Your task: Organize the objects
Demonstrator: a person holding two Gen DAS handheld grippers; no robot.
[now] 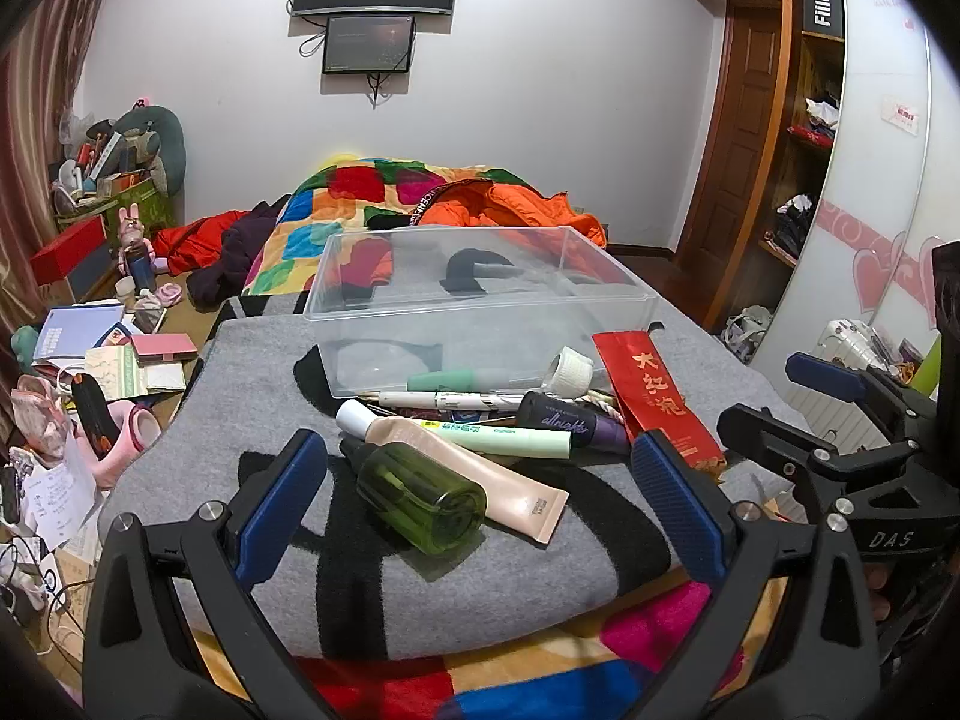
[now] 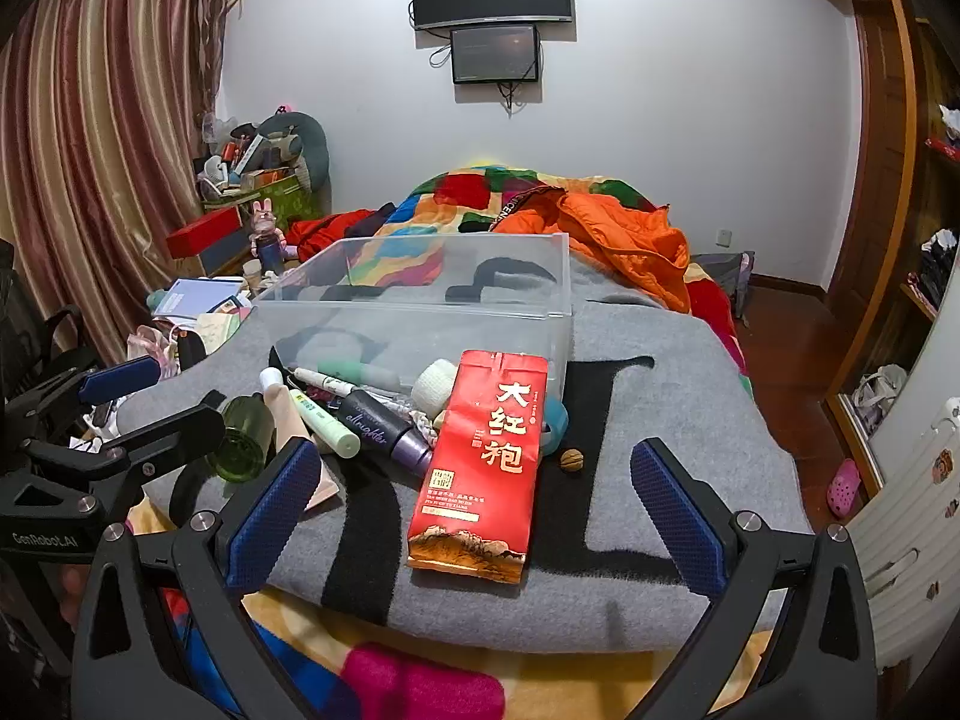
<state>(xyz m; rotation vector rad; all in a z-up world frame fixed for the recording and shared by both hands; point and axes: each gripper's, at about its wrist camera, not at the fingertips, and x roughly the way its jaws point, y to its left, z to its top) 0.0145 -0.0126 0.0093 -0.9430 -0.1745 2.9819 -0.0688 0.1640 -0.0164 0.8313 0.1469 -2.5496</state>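
A clear plastic bin (image 1: 480, 264) (image 2: 420, 324) stands empty on a grey blanket (image 1: 420, 570) (image 2: 660, 420). In front of it lies a heap: a green bottle (image 1: 420, 492) (image 2: 243, 438), a beige tube (image 1: 480, 468), a mint tube (image 1: 510, 439) (image 2: 324, 420), a purple "allnighter" bottle (image 1: 570, 423) (image 2: 384, 429), a white pen (image 1: 444, 401), a gauze roll (image 1: 570, 369) (image 2: 435, 384) and a red tea pouch (image 1: 657, 402) (image 2: 486, 462). My left gripper (image 1: 480, 498) is open around the green bottle without touching it. My right gripper (image 2: 474, 510) is open, straddling the near end of the pouch.
A walnut (image 2: 571, 459) lies right of the pouch. Papers and boxes (image 1: 108, 354) crowd the floor at left. An orange jacket (image 2: 624, 240) and patchwork quilt (image 1: 360, 192) lie behind the bin. A wardrobe (image 1: 798, 150) stands at right.
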